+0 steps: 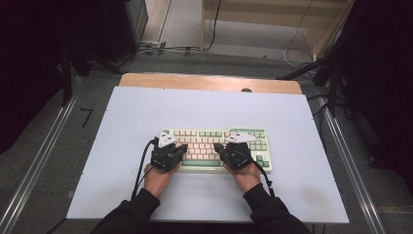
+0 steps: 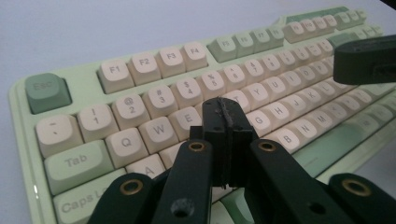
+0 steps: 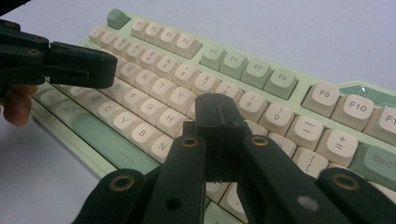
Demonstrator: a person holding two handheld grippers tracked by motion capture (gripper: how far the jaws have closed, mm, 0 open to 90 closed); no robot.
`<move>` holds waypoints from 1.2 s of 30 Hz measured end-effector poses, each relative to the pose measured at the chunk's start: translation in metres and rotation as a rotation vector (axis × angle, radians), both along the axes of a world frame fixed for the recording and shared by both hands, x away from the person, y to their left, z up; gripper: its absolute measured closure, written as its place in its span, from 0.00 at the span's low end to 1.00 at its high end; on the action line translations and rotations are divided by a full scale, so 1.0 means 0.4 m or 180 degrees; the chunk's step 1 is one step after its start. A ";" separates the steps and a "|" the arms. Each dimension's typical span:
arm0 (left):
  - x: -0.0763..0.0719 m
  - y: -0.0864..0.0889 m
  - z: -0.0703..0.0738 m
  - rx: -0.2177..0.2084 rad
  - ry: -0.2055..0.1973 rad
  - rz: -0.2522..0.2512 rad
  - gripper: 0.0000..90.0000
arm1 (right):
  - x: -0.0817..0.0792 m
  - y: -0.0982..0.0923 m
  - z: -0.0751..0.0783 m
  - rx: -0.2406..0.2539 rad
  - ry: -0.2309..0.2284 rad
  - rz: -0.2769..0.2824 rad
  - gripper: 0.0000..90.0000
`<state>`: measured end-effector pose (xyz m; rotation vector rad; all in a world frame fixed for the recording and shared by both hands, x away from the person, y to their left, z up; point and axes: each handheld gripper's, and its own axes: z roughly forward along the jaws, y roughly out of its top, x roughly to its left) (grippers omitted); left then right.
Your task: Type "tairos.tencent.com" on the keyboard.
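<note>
Keyboard [image 1: 214, 148] is laid flat mid-surface [image 1: 146, 105]. Left claw [image 2: 227, 114] and right claw [image 3: 217, 112] are both pressed together, empty, poised over the letter rows. Keys are best struck one at a time, straight down, with neighbouring caps kept untouched.

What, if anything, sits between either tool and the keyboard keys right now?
Nothing visible. The left tool, jaws shut, hangs directly over the keyboard near the letter rows; the right tool, also shut, is over its right half. Only open air separates tips and keycaps.
</note>
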<state>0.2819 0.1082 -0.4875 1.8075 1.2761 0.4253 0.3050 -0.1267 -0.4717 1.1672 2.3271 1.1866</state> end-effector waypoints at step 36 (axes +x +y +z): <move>0.051 0.005 -0.010 0.0002 0.0034 0.0139 1.00 | -0.001 0.008 -0.007 -0.0024 0.0012 0.0024 0.97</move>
